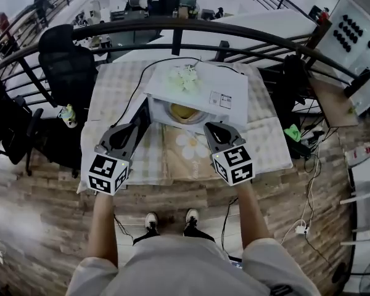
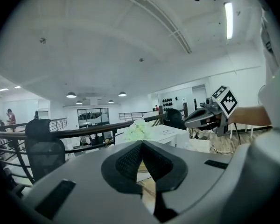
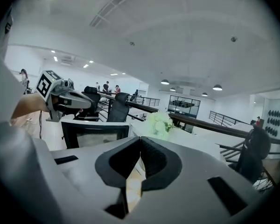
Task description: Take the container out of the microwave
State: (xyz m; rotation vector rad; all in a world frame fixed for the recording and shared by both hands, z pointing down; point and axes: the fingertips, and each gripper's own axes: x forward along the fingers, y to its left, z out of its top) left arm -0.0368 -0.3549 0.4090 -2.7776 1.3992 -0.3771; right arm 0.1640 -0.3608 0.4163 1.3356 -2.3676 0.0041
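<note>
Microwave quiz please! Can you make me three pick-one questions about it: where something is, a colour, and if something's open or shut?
1. Where are the flowers, compared with the microwave? A) inside it B) on top of it C) under it
2. What colour is the microwave's outside? A) white B) red C) blue
3. The microwave door is: A) shut B) taken off C) open

Answers: 1 B, the head view shows them lying on its top. 2 A, its top panel is white. 3 C, the door swings out to the left and the container shows inside.
</note>
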